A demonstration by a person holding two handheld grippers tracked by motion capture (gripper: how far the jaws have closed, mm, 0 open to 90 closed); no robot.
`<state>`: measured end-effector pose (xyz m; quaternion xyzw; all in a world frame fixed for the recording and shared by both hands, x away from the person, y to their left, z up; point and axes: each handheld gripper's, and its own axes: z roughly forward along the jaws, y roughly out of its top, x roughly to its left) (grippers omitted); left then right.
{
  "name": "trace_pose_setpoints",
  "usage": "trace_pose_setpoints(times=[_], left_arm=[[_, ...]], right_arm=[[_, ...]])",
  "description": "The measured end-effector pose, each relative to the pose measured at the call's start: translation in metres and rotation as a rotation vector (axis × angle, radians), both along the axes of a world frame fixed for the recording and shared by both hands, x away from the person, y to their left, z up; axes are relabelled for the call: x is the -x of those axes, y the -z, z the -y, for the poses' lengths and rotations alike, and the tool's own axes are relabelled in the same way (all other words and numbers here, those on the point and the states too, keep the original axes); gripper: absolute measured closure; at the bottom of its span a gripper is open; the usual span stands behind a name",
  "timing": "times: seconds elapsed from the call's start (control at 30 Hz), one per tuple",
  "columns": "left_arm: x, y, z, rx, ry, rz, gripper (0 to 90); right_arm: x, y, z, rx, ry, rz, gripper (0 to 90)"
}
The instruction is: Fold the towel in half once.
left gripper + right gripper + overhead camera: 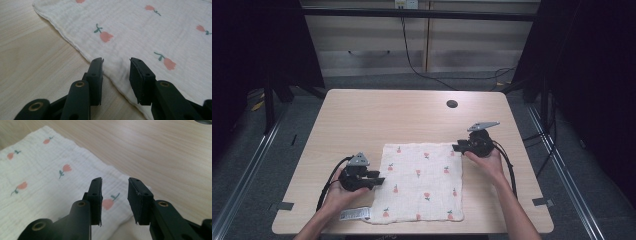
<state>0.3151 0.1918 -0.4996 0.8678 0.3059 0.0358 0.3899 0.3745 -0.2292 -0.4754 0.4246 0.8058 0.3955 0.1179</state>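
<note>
I see the cloth (422,181) lying flat at the surface's (362,115) six o'clock; my left gripper (376,179) at its nine o'clock edge and right gripper (457,146) at its one o'clock corner both have jaws apart, gripping nothing.

Light wooden table (362,120) with a flat tulip-print cloth (422,182) near its front edge

Crinkled matt cotton-like cloth (422,181) – smooth pale wood-grain table (377,115) – matt, probably plastic claws.

L gripper (378,177) & R gripper (456,147) low, jaws parted, empty — pointing inward at each other.
</note>
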Motion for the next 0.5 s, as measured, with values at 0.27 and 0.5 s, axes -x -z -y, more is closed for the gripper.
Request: trace_pose_setpoints(times=[0.27,0.5], left_arm=[[0.004,0.002,0.0,0.008,0.016,0.027,57.7],[0.007,0.002,0.004,0.001,0.023,0.035,48.8]], right_arm=[[-0.028,0.012,0.003,0.045,0.057,-0.037,63.8],[-0.034,0.021,0.004,0.044,0.073,-0.051,63.7]])
